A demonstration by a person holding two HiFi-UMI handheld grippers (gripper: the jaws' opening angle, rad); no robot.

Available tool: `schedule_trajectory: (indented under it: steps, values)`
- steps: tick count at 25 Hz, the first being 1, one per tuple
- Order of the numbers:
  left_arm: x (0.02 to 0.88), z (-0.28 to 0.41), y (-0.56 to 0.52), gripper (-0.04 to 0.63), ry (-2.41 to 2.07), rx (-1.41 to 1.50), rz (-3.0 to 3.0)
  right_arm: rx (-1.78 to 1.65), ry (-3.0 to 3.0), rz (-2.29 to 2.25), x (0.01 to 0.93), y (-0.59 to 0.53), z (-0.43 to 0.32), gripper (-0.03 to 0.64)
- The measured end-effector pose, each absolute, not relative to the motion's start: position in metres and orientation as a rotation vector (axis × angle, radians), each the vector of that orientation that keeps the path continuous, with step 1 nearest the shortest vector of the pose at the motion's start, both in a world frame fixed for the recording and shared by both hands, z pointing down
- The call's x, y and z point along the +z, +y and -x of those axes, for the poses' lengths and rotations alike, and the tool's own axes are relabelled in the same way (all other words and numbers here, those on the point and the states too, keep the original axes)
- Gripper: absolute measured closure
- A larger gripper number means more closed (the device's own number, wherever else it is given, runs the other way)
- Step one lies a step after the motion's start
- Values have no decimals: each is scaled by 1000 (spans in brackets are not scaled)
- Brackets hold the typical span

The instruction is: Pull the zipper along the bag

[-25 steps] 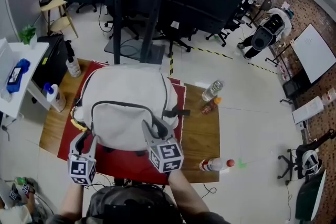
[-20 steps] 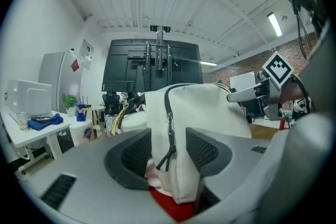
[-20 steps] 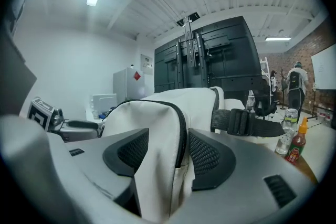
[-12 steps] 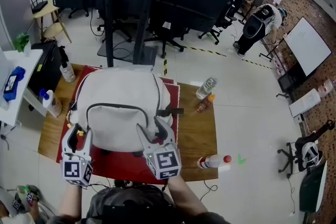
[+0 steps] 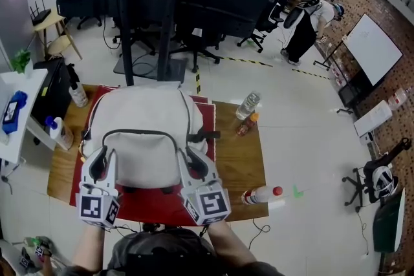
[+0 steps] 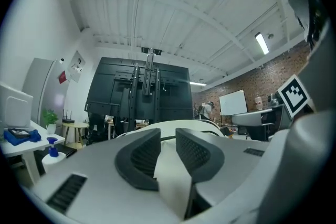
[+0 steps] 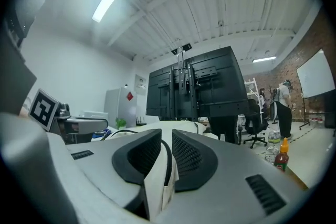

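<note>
Backpack: a white backpack lies flat on a red mat on the wooden tabletop, with its near edge towards the person.
Zipper: a dark zipper line arches across the near part of the backpack from left to right. The puller cannot be made out in any view.
Left hand-held gripper: the left hand-held gripper sits at the near left end of that arch. Its jaws are closing, and a fold of the backpack's white fabric fills the gap, touching both pads.
Right hand-held gripper: the right hand-held gripper sits at the near right end of the arch, close to a black side strap. Its jaws are closing on a doubled fold of white fabric with the dark zipper edge running up between the pads.
Relation: both hand-held grippers grip the backpack's near edge, one on each side, with the arch of the zipper spanning between them.
Other items: a clear bottle and a small orange-capped bottle stand on the tabletop to the right of the mat. A red-capped bottle lies on its side at the near right corner.
</note>
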State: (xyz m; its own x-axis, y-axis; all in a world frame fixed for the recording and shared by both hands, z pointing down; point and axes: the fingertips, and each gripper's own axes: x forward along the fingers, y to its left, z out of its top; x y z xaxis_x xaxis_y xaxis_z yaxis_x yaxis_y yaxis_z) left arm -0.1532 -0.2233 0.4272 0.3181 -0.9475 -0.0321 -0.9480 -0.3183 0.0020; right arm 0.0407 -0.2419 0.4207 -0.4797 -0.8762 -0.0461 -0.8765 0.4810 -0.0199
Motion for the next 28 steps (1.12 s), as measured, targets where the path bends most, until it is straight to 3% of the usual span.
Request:
schedule_trajectory:
  steps: [4, 6, 10, 28]
  values:
    - [423, 139, -226, 506, 1782, 46, 2566, 13, 2630, 1600, 417, -241, -47, 609]
    - [422, 133, -229, 508, 1774, 42, 2577, 2, 2613, 1609, 418, -242, -49, 609]
    - [417, 125, -233, 572, 1770, 67, 2582, -28, 2576, 1640, 422, -243, -57, 611]
    - [415, 108, -235, 574, 1699, 37, 2626, 56, 2688, 1612, 424, -237, -42, 612]
